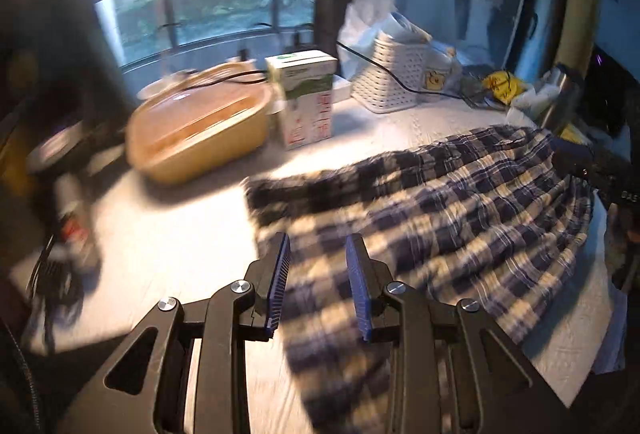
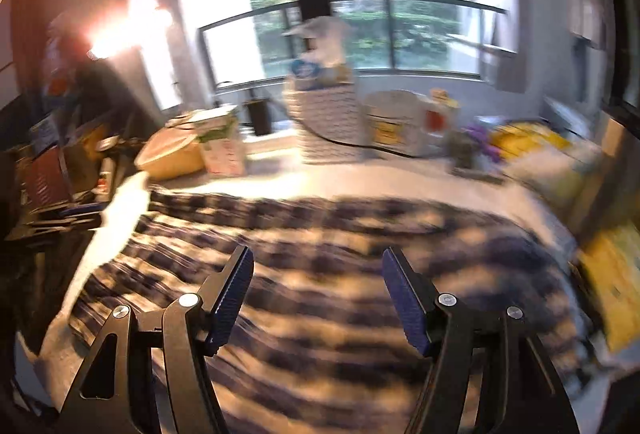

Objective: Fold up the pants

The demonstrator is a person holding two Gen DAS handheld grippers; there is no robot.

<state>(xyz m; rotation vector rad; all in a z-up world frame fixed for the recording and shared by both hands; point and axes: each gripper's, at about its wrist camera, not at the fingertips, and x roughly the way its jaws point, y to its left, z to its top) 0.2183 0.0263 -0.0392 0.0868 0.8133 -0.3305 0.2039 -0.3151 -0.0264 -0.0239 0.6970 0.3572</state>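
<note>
Blue, white and cream plaid pants (image 1: 460, 202) lie spread on the white table (image 1: 180, 234), with a folded edge toward the left. My left gripper (image 1: 318, 236) hovers over the pants' near left part. Its blue pads (image 1: 280, 274) stand apart and only the cloth lying below shows in the gap. In the blurred right wrist view the pants (image 2: 320, 226) fill the middle of the table. My right gripper (image 2: 318, 252) is wide open above them with nothing between its fingers.
At the table's back stand a yellow lidded container (image 1: 200, 130), a green and white carton (image 1: 308, 98) and a white woven basket (image 1: 394, 74) with a black cable across it. Yellow packets (image 1: 502, 84) clutter the back right. Dark clutter sits off the left edge (image 1: 64, 226).
</note>
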